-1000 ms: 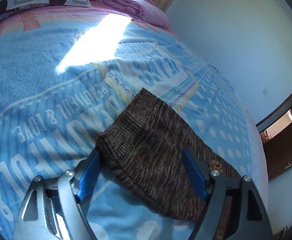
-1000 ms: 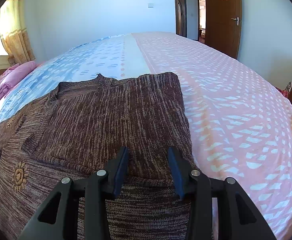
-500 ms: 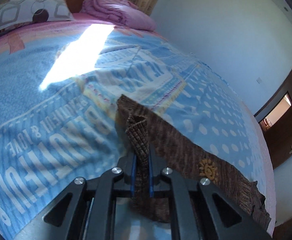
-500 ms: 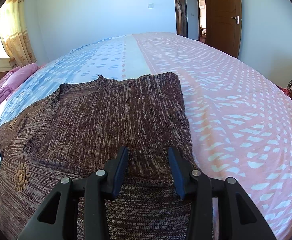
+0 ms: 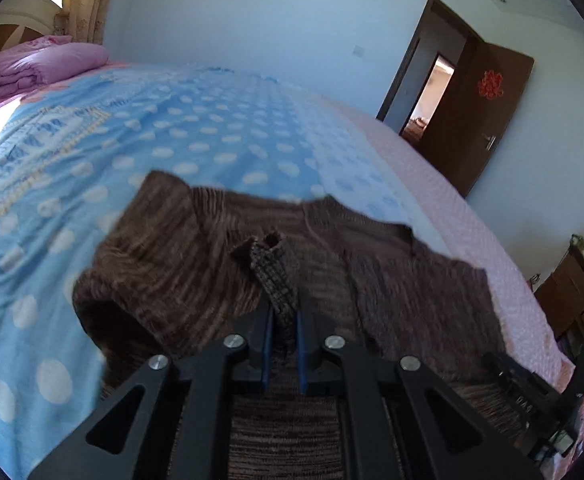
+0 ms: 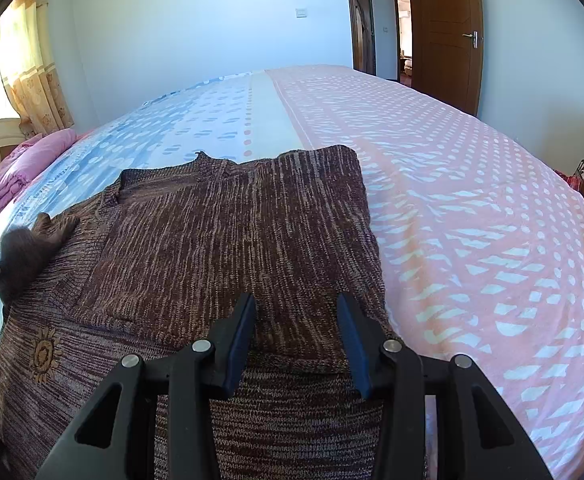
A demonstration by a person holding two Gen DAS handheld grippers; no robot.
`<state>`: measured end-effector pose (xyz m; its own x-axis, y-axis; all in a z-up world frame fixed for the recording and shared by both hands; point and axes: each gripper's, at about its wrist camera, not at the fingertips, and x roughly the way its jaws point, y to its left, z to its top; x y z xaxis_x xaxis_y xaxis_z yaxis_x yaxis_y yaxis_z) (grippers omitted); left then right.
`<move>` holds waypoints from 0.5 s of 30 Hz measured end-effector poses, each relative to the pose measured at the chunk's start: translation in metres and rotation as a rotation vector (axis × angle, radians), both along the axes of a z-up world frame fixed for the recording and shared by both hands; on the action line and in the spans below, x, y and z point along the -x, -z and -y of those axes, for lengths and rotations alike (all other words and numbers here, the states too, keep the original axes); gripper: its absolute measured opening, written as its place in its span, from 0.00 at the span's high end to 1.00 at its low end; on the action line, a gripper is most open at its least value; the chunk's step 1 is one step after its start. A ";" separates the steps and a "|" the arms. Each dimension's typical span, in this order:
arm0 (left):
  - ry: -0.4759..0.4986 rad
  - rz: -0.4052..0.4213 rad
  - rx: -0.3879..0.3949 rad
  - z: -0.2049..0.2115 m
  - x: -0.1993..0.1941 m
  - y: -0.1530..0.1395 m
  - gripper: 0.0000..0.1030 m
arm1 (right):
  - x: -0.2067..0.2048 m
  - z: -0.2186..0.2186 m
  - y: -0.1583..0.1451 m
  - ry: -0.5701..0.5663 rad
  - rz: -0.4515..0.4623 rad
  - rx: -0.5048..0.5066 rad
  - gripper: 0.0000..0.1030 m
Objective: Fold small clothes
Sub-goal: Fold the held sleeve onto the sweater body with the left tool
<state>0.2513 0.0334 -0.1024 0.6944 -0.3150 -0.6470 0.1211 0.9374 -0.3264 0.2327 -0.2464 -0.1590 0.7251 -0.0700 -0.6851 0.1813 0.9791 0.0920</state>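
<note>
Knitwear fills the left wrist view: the left gripper [image 5: 280, 316] is clenched on the sweater's cuff [image 5: 270, 264], lifted over the brown sweater [image 5: 392, 288]; open bedspread [image 5: 172, 144] from 9 to 12 o'clock, motion blur softening the edges. Right wrist view: the right gripper [image 6: 296, 332] hangs released above the folded sweater [image 6: 228, 240], bare pink bedspread [image 6: 472, 208] toward 3 o'clock; the hem is cut off below.
</note>
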 end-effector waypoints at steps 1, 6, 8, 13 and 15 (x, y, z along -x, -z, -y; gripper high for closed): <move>0.002 -0.032 0.011 0.000 0.000 0.010 0.91 | 0.000 0.000 0.000 0.000 0.000 0.001 0.57; -0.029 -0.084 0.092 -0.013 -0.004 0.022 0.90 | -0.001 -0.002 -0.001 0.003 -0.010 0.018 0.57; -0.027 -0.090 0.129 -0.014 -0.003 0.025 0.90 | -0.003 -0.006 -0.004 0.009 -0.016 0.043 0.57; -0.033 -0.086 0.226 -0.021 0.001 0.031 0.89 | -0.011 -0.040 -0.043 -0.102 0.070 -0.070 0.55; -0.036 -0.089 0.264 -0.022 -0.002 0.034 0.89 | -0.031 -0.069 -0.056 -0.217 0.054 -0.135 0.48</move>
<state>0.2534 0.0558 -0.1368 0.6526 -0.4568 -0.6046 0.0488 0.8216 -0.5680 0.2632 -0.1773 -0.1035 0.7487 0.1807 -0.6377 -0.0406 0.9728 0.2280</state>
